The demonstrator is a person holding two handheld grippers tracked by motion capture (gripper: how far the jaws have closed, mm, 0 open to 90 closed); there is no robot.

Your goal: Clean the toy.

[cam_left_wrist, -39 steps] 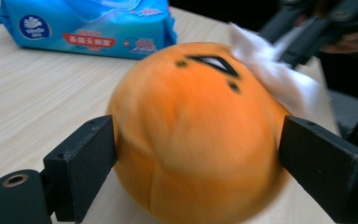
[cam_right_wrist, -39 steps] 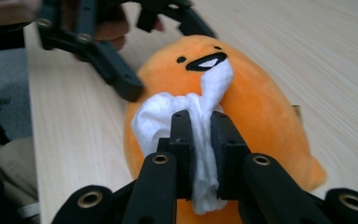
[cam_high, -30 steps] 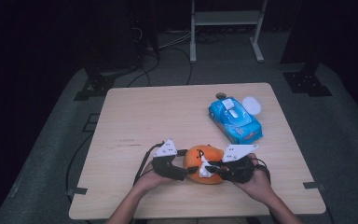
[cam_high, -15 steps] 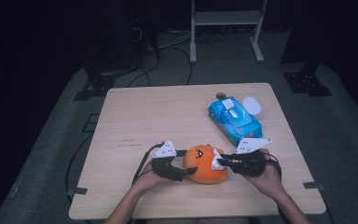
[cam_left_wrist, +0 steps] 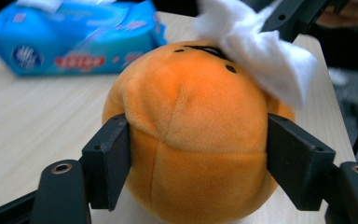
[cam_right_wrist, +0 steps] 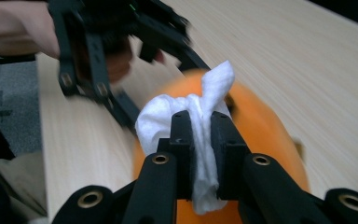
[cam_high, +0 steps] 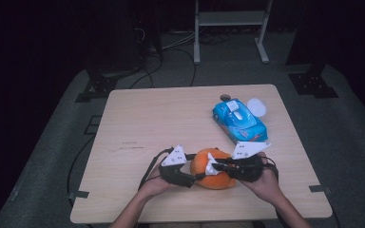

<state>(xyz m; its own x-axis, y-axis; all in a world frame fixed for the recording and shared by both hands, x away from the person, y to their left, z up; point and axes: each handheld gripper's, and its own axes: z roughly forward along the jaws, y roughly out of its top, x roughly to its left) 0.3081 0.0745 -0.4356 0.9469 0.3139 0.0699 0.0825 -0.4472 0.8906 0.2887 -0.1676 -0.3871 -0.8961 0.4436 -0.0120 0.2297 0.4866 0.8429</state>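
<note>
Here, round orange plush toy (cam_left_wrist: 191, 135) gripped by left fingers (cam_left_wrist: 109, 158), right fingers (cam_right_wrist: 182, 135) pinching white tissue (cam_right_wrist: 200, 116)

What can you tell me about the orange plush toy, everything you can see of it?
The orange plush toy is round, soft and fuzzy, with stitched seams and small dark face marks near its top. It sits on the wooden table near the front edge. The left gripper has just been closing its jaws, and they press on its two sides. A white wipe, pinched in the right gripper, lies against its top. A blue wipes pack lies behind it, apart.
</note>
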